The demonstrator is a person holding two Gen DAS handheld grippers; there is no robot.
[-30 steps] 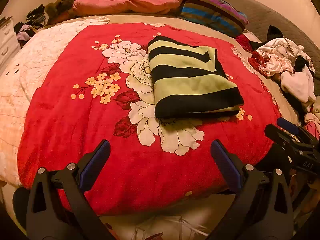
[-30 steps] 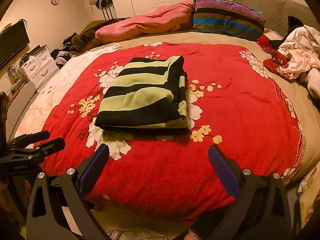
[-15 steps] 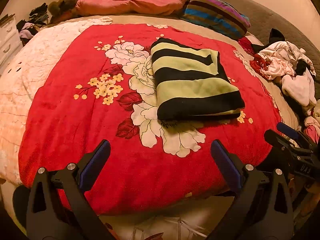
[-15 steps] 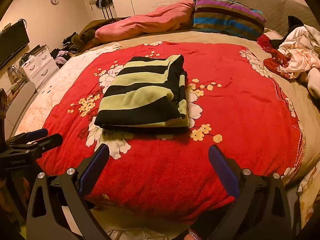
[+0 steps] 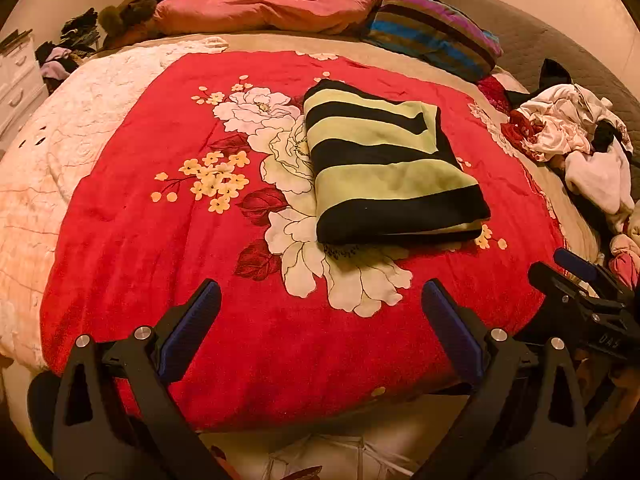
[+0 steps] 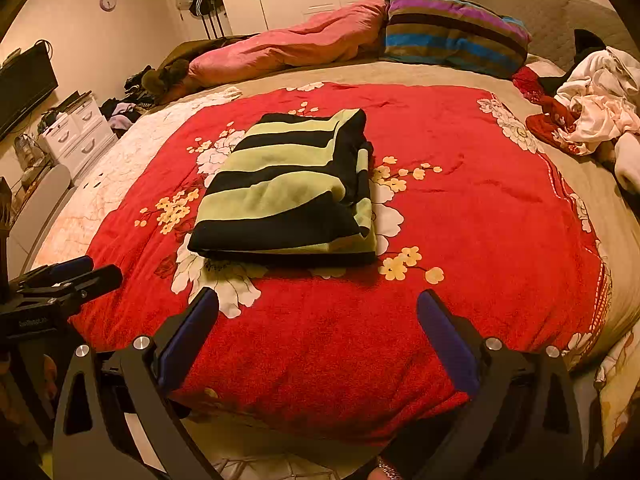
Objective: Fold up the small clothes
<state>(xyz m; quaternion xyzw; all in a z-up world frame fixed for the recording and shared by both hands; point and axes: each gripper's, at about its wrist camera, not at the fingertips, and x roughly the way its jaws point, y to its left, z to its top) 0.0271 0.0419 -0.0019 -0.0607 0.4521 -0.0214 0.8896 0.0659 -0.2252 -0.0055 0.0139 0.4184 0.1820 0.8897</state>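
A black and pale green striped garment (image 5: pixel 384 168) (image 6: pixel 292 192) lies folded into a neat rectangle on the red flowered blanket (image 5: pixel 168 240) (image 6: pixel 480 216). My left gripper (image 5: pixel 320 320) hangs open over the blanket's near edge, well short of the garment, with nothing between its blue pads. My right gripper (image 6: pixel 318 328) is open too and holds nothing, at the same near edge. Each gripper shows in the other's view: the right one (image 5: pixel 580 280) at the right border, the left one (image 6: pixel 72 276) at the left border.
A heap of unfolded white and red clothes (image 5: pixel 560 136) (image 6: pixel 592 104) lies at the bed's right side. A pink duvet (image 6: pixel 288 48) and a striped pillow (image 6: pixel 452 36) sit at the far end. White drawers (image 6: pixel 80 132) stand left of the bed.
Both grippers have stayed open and nearly still. The left wrist view has shifted slightly, so the folded garment sits a little further right in it.
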